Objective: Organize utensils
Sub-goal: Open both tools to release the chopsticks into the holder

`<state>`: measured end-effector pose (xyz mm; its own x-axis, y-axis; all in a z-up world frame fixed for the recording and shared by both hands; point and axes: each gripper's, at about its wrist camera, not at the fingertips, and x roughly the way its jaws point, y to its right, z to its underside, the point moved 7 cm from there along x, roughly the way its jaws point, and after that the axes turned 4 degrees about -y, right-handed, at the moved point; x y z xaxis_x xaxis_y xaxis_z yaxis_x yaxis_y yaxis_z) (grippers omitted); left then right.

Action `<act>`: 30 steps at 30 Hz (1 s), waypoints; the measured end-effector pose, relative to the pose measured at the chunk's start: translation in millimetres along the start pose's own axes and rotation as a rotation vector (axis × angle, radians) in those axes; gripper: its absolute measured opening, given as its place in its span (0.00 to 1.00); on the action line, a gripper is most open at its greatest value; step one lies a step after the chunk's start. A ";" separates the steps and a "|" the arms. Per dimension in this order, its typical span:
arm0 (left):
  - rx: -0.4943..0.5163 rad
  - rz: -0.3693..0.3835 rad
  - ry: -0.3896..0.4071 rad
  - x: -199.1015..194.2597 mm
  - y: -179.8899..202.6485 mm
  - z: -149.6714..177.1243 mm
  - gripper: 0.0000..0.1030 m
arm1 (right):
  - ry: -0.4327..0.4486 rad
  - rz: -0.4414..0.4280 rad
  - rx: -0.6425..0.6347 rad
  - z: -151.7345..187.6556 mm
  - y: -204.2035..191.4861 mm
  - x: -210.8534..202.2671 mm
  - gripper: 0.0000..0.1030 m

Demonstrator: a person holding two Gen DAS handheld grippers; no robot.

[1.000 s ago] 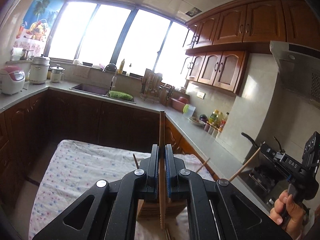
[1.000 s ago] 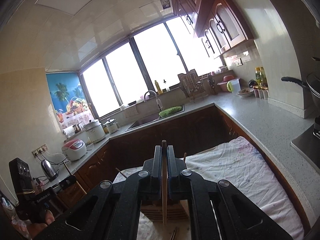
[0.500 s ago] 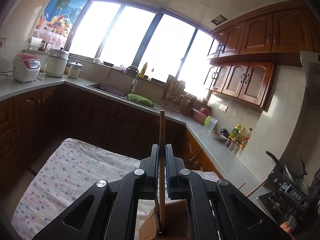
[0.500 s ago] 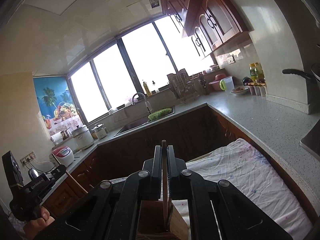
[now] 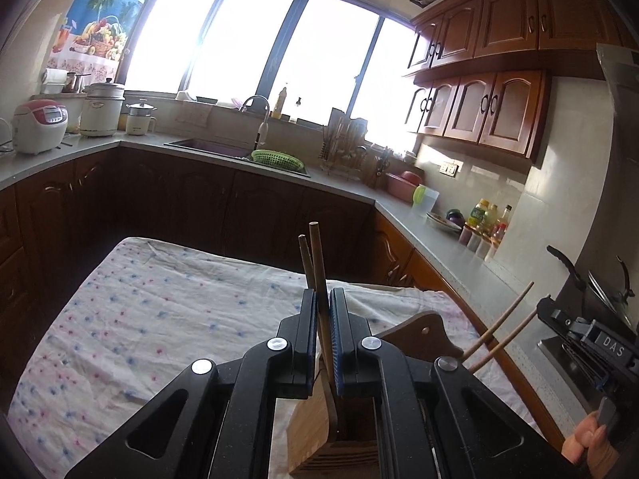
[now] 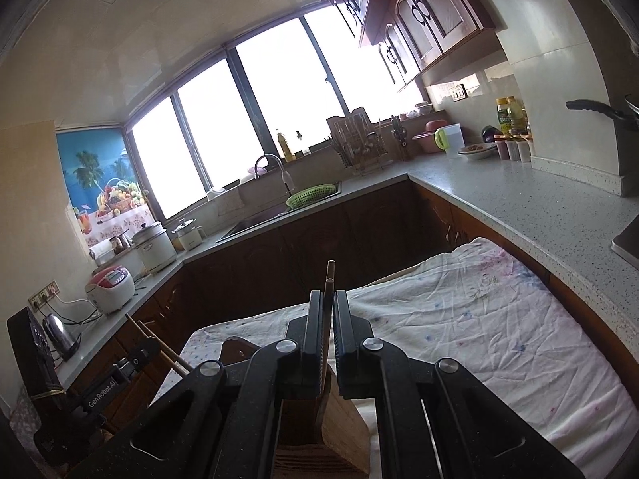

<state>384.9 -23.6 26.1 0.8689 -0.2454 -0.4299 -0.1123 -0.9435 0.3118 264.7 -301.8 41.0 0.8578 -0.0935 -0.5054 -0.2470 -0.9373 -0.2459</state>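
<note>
The left black two-finger claw (image 5: 323,315) hangs just above a slatted light wooden utensil holder box (image 5: 315,427) that stands on the desk (image 5: 159,311), a surface draped in a white cloth dotted with blue and pink. Its jaws are nearly pressed together around a brown wooden chopstick (image 5: 319,275), which runs up between the blue-edged pads and down into the box's open top; a narrow gap shows on one side of the stick, so a firm pinch cannot be confirmed. A second thin brown stick (image 5: 305,259) leans just beside it, behind the claw.

The right black claw (image 6: 327,319) sits over the same wooden holder (image 6: 339,427), seen from the other side. Its jaws stand close on either side of a dark wooden chopstick (image 6: 329,283) whose tip rises above the fingers and whose lower end drops into the box. Whether the pads truly press it cannot be told.

In the left wrist view, to the right of the holder, the other handheld device (image 5: 591,339) shows with two pale sticks (image 5: 507,327) angled up beside it. A brown wooden board with a hole (image 5: 419,335) lies on the cloth just behind the holder. Beyond the holder, a green basket (image 5: 277,157) rests by the sink.
</note>
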 end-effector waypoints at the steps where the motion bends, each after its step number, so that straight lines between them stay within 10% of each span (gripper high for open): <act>1: -0.003 0.001 -0.001 -0.7 -0.6 -1.2 0.05 | -0.001 -0.005 0.004 0.9 -0.6 0.2 0.05; 12: -0.020 0.020 -0.037 -1.6 -4.7 -8.3 0.13 | -0.028 -0.026 0.036 2.4 3.6 4.0 0.11; 22: -0.057 -0.004 0.003 -48.1 -21.0 2.5 0.67 | 0.080 -0.057 0.106 -12.4 13.5 -40.1 1.00; 30: -0.071 -0.017 -0.029 -96.1 -29.7 37.5 0.75 | 0.072 -0.064 0.104 5.2 14.8 -76.8 1.00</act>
<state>286.6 19.7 26.3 0.8559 -0.2366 -0.4599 -0.0621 -0.9298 0.3627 192.7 -306.7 71.9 0.9025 -0.0619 -0.4261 -0.2327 -0.9028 -0.3617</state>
